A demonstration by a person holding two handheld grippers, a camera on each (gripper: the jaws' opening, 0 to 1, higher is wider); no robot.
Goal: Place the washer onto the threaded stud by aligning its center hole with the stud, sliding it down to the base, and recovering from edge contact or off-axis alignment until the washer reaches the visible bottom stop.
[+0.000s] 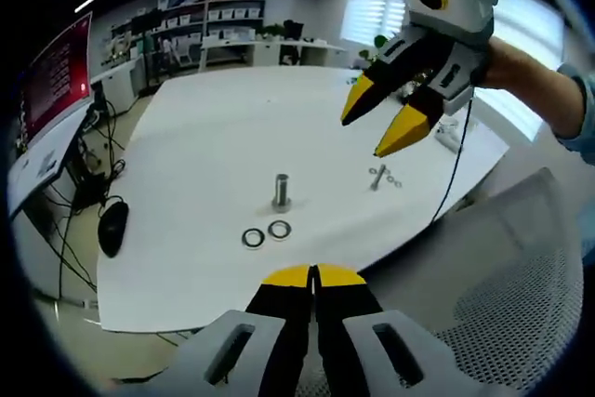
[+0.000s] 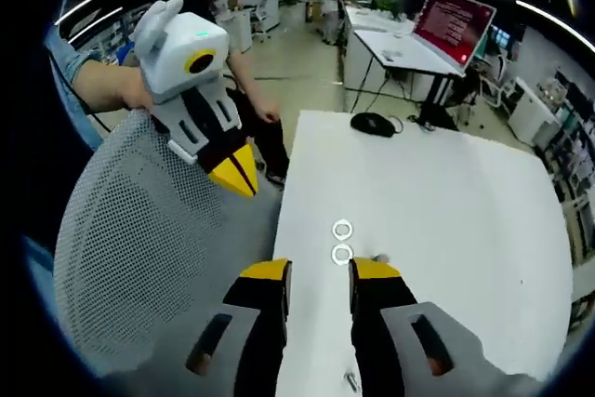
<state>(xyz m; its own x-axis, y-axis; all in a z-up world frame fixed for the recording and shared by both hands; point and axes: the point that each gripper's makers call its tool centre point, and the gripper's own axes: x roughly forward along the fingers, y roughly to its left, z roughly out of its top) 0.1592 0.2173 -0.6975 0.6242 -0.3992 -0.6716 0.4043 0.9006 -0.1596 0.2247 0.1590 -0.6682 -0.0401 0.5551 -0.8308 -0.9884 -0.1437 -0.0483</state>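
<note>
Though near, washers (image 1: 266,233) off stud (image 1: 281,191)

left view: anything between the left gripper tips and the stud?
Yes. In the left gripper view, two washers lie side by side on the white table, between the left gripper and the upright stud.

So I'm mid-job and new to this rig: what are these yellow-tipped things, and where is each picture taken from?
They are hand-held tongs, one in each of a person's hands, each carrying its own camera. In the left gripper view, the left tongs sit shut at the bottom and the right tongs hover open above. The white table holds a threaded stud, two washers, a small bolt and a mouse. The right gripper view looks along the right tongs. Nothing is held.
</note>
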